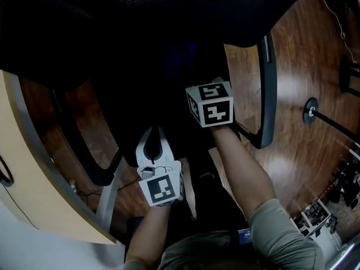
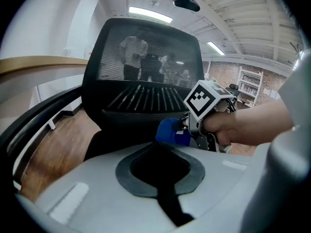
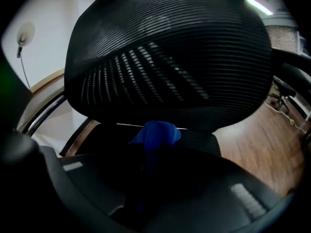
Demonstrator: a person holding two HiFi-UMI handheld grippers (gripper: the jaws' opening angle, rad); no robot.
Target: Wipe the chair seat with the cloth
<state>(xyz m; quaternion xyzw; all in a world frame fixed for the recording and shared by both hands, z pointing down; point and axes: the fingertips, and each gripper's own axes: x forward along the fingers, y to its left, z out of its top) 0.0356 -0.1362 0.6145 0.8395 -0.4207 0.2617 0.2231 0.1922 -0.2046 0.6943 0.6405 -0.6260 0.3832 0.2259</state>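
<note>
In the head view the black office chair's seat (image 1: 169,89) lies dark below me. The blue cloth (image 3: 156,134) is bunched up, and my right gripper (image 3: 155,147) is shut on it. Gripper and cloth are low over the seat (image 3: 214,142), just in front of the mesh backrest (image 3: 170,57). The left gripper view shows the cloth (image 2: 170,131) at the right gripper's (image 2: 183,130) tips, above the seat (image 2: 104,142). My left gripper (image 1: 156,130) hangs at the seat's near edge. Its white fingers meet at the tips (image 2: 160,147) with nothing between them.
A black armrest (image 1: 266,83) runs along the chair's right side and another (image 1: 84,151) along its left. Wood floor (image 1: 298,61) lies to the right, with a black stand base (image 1: 309,110) on it. A beige curved desk edge (image 1: 34,179) is close on the left.
</note>
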